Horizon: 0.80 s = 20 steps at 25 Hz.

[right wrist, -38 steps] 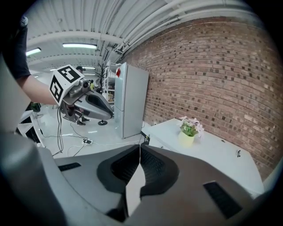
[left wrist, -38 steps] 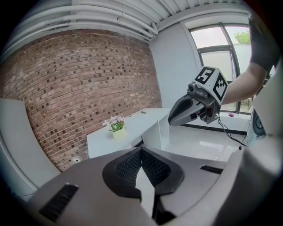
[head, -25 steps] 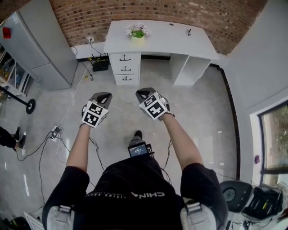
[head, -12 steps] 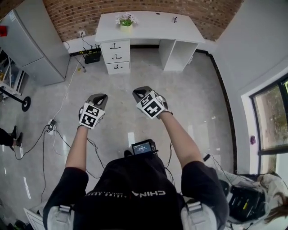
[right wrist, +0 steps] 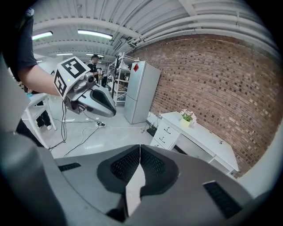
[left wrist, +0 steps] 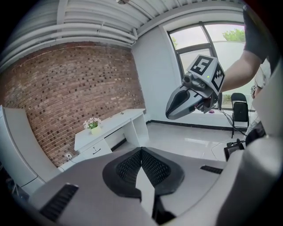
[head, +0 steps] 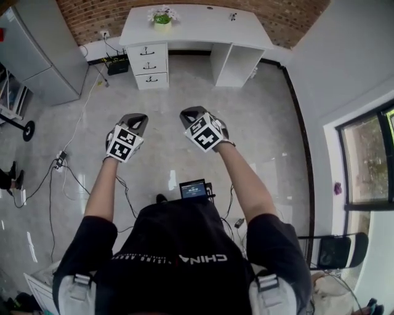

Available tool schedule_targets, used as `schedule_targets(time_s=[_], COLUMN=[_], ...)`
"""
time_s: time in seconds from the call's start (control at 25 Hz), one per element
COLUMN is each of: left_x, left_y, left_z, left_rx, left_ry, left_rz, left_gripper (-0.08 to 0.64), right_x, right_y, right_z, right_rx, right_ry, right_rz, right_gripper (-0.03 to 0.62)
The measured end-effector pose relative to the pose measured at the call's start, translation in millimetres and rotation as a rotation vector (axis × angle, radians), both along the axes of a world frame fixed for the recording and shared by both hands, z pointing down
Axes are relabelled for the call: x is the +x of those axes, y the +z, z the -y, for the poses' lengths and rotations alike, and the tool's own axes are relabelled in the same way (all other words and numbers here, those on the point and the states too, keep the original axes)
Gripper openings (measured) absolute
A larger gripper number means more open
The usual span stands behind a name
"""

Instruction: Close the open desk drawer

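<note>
White desk holds three stacked drawers (dark handles).

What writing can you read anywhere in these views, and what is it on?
"CHINA": white print on the person's black shirt, seen upside down in the head view.
Smaller print beside it on the shirt: too blurred to read.
Small screen in front of the person: too small to read.
Red sign on the grey cabinet: too small to read.

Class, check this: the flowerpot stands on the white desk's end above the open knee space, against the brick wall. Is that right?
No: the flowerpot stands at the desk end above the drawers, as the head view shows.
</note>
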<state>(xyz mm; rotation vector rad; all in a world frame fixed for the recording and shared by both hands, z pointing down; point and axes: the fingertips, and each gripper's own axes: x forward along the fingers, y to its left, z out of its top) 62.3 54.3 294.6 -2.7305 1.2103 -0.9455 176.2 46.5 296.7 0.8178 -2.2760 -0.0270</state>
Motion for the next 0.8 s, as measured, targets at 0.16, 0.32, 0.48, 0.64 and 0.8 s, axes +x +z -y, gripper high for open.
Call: schedule_targets(time_s=[0.16, 0.32, 0.48, 0.64, 0.8], left_x=[36, 58, 63, 63, 66], left_y=[-4, -7, -11, -7, -6], left_z=[2, 4, 13, 13, 14], left_rx=[0.018, -0.002, 0.007, 0.006, 0.004], left_ry=[0.023, 0.022, 0.013, 0.014, 0.018], left_rz=[0.015, 0.000, 0.007, 0.018, 0.023], left_gripper=[0.011, 0.011, 0.011, 0.011, 0.011], right_x=[16, 23, 25, 26, 29], right_y=[-5, -15, -17, -12, -12], right_z=[8, 13, 18, 17, 16], right_rx=[0.014, 0.025, 0.030, 0.022, 0.019], right_ry=[-0.011, -0.028, -0.036, -0.028, -0.023], right_rz=[0.003, 0.023, 0.031, 0.043, 0.050], right_gripper=[0.015, 0.015, 0.015, 0.015, 0.015])
